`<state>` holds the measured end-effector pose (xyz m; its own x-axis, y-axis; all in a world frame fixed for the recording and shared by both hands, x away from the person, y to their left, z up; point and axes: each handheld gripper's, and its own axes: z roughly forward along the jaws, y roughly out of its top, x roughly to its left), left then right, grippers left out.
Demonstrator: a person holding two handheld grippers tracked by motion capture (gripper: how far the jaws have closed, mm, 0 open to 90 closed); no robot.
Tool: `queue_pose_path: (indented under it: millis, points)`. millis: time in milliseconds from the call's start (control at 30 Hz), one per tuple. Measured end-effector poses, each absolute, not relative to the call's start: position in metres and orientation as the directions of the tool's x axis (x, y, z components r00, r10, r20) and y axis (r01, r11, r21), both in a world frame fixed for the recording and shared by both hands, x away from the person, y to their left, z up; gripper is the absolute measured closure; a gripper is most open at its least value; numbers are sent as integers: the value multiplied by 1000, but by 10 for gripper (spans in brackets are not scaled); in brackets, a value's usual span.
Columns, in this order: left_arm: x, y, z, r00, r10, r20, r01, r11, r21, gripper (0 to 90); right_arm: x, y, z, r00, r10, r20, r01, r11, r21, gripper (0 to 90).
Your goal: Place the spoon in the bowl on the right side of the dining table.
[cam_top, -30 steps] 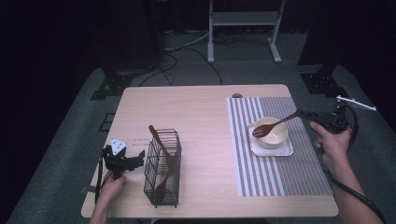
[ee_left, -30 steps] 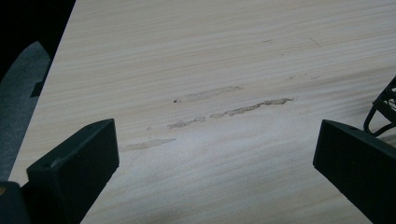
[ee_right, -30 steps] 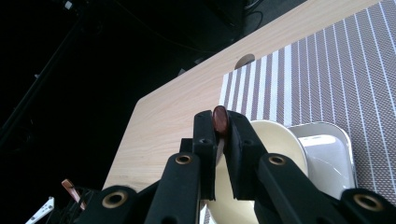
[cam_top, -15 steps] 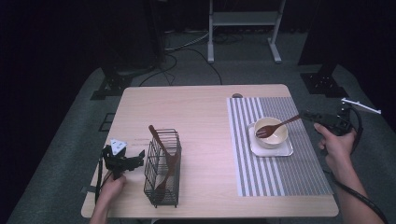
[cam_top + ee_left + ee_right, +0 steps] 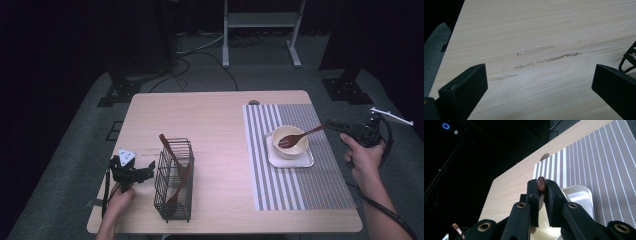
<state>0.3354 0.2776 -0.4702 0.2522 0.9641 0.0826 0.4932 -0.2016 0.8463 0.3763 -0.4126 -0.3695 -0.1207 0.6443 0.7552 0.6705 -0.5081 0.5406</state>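
right tool (image 5: 334, 125), at the right of the high view, was clamped on the handle of the wooden spoon (image 5: 299, 136), whose head lay in the cream bowl (image 5: 290, 143) on a white tray (image 5: 306, 161) on the striped mat (image 5: 320, 185). left tool (image 5: 147, 167), at lower left, stood wide above bare worktop (image 5: 215, 125), just beside the wire basket (image 5: 173, 181) holding wooden utensils (image 5: 172, 159). no readable writing appeared.

Black tongs (image 5: 541, 192), brass-ringed screws
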Motion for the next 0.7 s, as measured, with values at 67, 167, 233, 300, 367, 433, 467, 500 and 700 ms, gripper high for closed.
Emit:
queue_pose_path:
  millis: [67,167,233,300,367,433,467,500,700]
  points:
    - [335,278,-470,253,964,83,493,-202,846,0,376,-414,-371,-119,643,756,670,-510,539,812]
    - [335,277,-470,253,964,85,494,-204,845,0,375,-415,-374,-119,642,757,671,-510,538,812]
    - [335,277,-470,253,964,86,495,-205,845,0,375,-416,-375,-117,641,759,670,-513,537,812]
    - [335,277,-470,254,963,86,494,-205,845,0,375,-416,-377,-113,640,760,670,-516,534,812]
    - [335,277,-470,253,964,85,495,-204,845,0,375,-417,-379,-109,640,761,671,-517,531,809]
    - [335,278,-470,252,964,83,494,-201,846,0,374,-418,-381,-107,638,762,671,-519,529,808]
    - [335,278,-470,251,964,82,494,-200,846,0,374,-418,-382,-107,638,763,671,-519,529,808]
    - [335,278,-470,252,964,81,494,-200,846,0,374,-419,-382,-107,639,762,671,-519,529,808]
    - [335,277,-470,253,964,84,494,-203,845,0,373,-420,-387,-98,637,765,672,-524,523,806]
